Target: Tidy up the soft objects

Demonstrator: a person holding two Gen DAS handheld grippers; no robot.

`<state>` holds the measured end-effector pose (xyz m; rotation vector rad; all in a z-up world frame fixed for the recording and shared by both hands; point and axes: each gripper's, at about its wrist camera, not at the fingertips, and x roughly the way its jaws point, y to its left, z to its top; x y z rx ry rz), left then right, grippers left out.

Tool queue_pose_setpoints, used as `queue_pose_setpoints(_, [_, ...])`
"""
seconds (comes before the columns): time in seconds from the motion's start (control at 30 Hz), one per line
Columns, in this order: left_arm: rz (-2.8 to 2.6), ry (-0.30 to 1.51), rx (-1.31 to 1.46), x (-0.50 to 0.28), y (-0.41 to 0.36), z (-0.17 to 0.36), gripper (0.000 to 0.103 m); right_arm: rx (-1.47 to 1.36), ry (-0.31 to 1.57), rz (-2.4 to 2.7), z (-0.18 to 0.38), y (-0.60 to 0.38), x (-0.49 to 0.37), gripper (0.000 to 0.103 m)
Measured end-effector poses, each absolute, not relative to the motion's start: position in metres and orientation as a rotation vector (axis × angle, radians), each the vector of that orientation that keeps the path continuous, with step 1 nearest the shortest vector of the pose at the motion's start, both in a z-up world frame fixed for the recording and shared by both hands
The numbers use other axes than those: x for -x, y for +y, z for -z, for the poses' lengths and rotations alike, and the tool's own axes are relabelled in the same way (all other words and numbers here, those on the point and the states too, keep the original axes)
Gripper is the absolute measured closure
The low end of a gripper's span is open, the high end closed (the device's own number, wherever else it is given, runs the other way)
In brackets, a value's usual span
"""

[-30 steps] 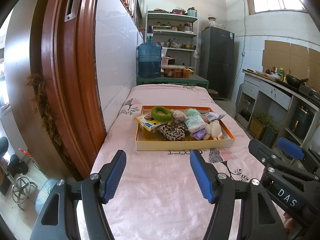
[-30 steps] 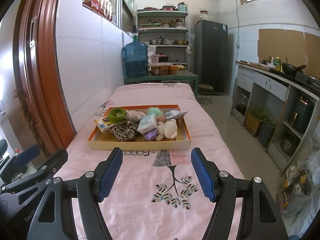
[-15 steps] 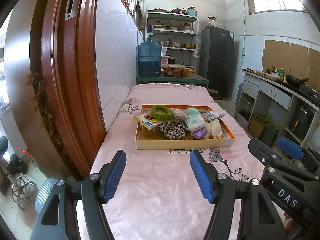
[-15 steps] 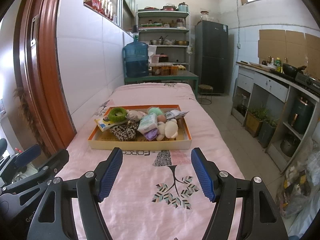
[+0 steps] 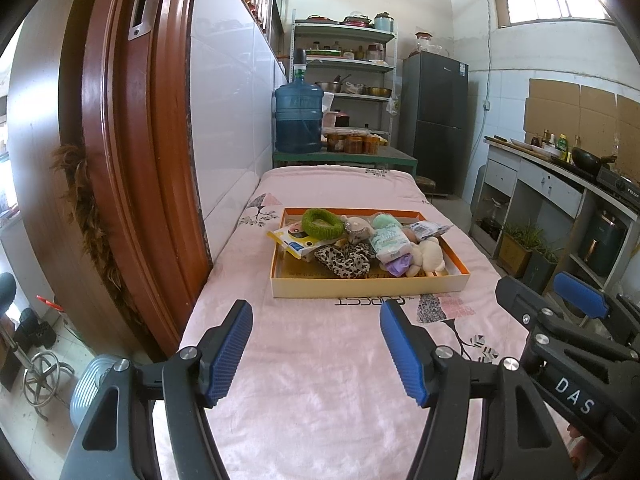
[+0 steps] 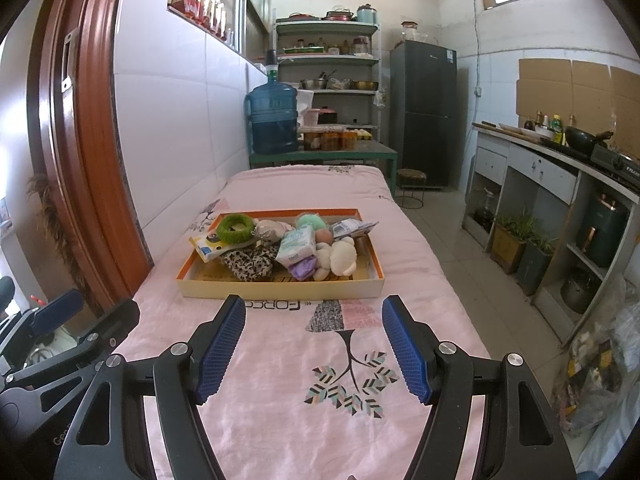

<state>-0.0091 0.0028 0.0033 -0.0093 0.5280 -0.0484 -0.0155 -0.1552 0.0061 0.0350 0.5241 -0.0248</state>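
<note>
A shallow orange-rimmed cardboard tray [image 5: 360,286] [image 6: 280,290] lies on the pink bedspread [image 5: 320,380] [image 6: 280,400]. It holds a heap of soft things: a green knitted ring [image 5: 323,223] [image 6: 236,228], a leopard-print cloth [image 5: 344,261] [image 6: 248,264], a tissue pack [image 5: 388,242] [image 6: 297,245], a cream plush toy [image 5: 430,255] [image 6: 340,258] and a purple piece [image 5: 396,268]. My left gripper [image 5: 316,350] and right gripper [image 6: 314,346] are both open and empty, hovering over the bedspread short of the tray's near wall. The right gripper also shows in the left wrist view [image 5: 560,320].
A brown wooden door frame [image 5: 132,160] [image 6: 80,160] and white tiled wall run along the left. A blue water jug [image 5: 298,118] stands on a green table behind the bed. A kitchen counter [image 5: 560,184] and potted plants [image 6: 516,236] line the right.
</note>
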Motion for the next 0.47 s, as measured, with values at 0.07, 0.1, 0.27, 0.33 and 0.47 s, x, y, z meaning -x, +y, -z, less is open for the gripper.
queue_pose_setpoints(0.07, [0.050,0.529,0.009,0.0097,0.0023,-0.0019,0.037,-0.035,0.525,0.025,-0.0058,-0.1554,0.0155,0.030])
queue_pose_setpoints(0.1, [0.050,0.528,0.007,0.0105,0.0014,-0.0002,0.037,-0.036,0.525,0.024,-0.0057,-0.1555,0.0157,0.030])
queue_pose_setpoints(0.27, [0.051,0.530,0.010,0.0105,0.0013,0.0000,0.037,-0.035,0.525,0.022,-0.0051,-0.1551,0.0154,0.030])
queue_pose_setpoints(0.33, [0.048,0.529,0.008,0.0101,0.0014,-0.0006,0.037,-0.034,0.525,0.023,-0.0047,-0.1547,0.0153,0.030])
queue_pose_setpoints(0.47, [0.047,0.530,0.007,0.0119,0.0003,0.0038,0.037,-0.036,0.526,0.022,-0.0047,-0.1545,0.0152,0.030])
